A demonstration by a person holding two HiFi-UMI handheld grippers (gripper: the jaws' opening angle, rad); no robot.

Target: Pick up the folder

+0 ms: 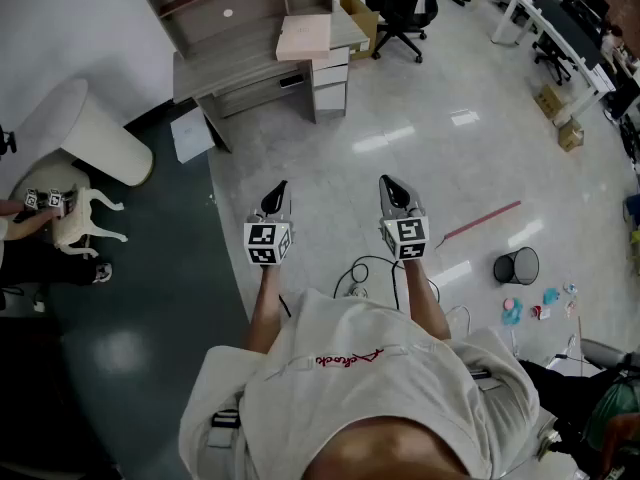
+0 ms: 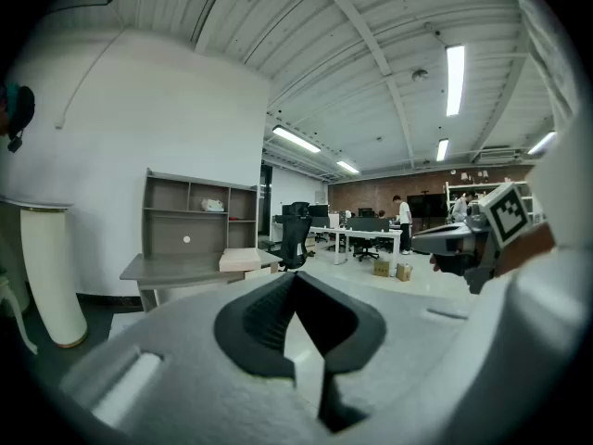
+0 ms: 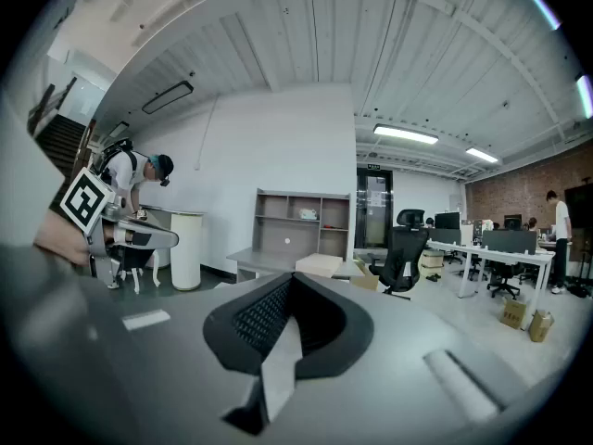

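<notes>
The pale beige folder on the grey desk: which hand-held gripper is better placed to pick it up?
Probably left. The pale beige folder lies far ahead, more in line with the left hand-held gripper than with the right hand-held gripper. Both are shut.

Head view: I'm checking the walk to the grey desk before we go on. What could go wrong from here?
The black cable loops on the floor right before the person and could snag a step. Both the left gripper and right gripper are shut and far from the beige folder on the desk; they must open first.
</notes>
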